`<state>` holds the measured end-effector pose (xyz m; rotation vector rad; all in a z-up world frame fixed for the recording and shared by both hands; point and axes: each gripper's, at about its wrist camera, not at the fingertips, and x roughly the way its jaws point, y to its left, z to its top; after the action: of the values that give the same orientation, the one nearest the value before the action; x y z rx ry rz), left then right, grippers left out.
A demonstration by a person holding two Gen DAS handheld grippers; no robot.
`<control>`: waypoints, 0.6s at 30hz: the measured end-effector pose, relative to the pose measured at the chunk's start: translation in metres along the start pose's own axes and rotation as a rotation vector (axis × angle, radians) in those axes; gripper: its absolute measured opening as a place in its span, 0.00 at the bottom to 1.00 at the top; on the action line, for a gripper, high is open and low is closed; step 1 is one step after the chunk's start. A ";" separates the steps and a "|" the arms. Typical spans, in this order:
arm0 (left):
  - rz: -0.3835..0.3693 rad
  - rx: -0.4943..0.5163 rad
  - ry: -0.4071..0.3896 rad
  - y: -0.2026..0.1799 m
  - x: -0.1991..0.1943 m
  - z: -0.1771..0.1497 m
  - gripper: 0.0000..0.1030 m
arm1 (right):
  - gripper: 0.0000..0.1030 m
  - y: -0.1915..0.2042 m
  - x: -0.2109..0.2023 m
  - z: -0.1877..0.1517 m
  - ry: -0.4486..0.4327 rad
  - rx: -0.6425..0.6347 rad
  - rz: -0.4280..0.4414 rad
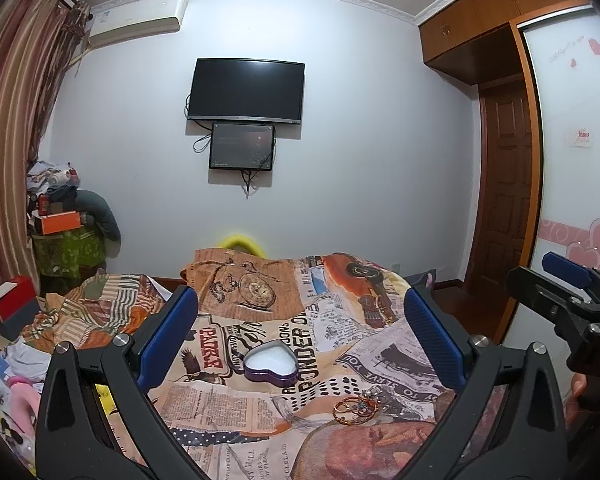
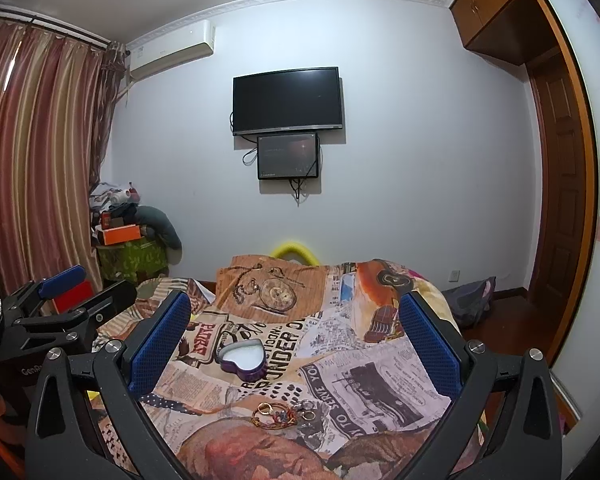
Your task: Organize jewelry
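A: From the left wrist view, what have we got?

B: The left gripper (image 1: 300, 336) hangs over the bedspread (image 1: 228, 400) with its jaws spread wide and nothing between them. Take the heart-shaped tin (image 1: 271, 361) as the landmark: it sits open on the cloth, white lining up. The jewelry pile (image 1: 356, 407) lies nearer the camera than the tin and a little to its right, apart from it. The right gripper (image 1: 556, 292) shows far to the tin's right, raised; its blue pads look parted.

A: And from the right wrist view?

B: The right gripper (image 2: 296, 336) is likewise wide apart and empty. The tin (image 2: 242, 357) is ahead, and the jewelry (image 2: 282, 412) lies nearer than the tin, slightly right of it. The left gripper (image 2: 64, 292) pokes in well left of the tin.

A: How will those pieces handle?

B: My guess is light and small: thin bangles, some rings, perhaps beaded loops, overlapping each other. Metal hoops are stiff but slippery, and the soft quilt will give under pressure, so a pad may push a ring into the fabric. I'd pinch a bangle across its rim where it stands proud of the cloth. Tangled pieces could lift together.

A: And the tin?

B: Probably light enough to skid if nudged.
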<state>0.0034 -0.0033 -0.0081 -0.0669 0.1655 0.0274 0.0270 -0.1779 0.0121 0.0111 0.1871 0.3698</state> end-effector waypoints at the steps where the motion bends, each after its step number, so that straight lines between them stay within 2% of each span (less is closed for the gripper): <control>1: -0.001 0.001 0.002 0.000 0.001 0.000 1.00 | 1.00 0.000 0.000 0.000 0.001 0.000 -0.001; 18: -0.027 -0.025 0.017 0.004 0.002 0.003 1.00 | 1.00 0.000 0.001 0.002 0.013 0.003 -0.002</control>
<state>0.0060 0.0005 -0.0058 -0.0943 0.1817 0.0017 0.0280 -0.1778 0.0142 0.0112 0.2009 0.3675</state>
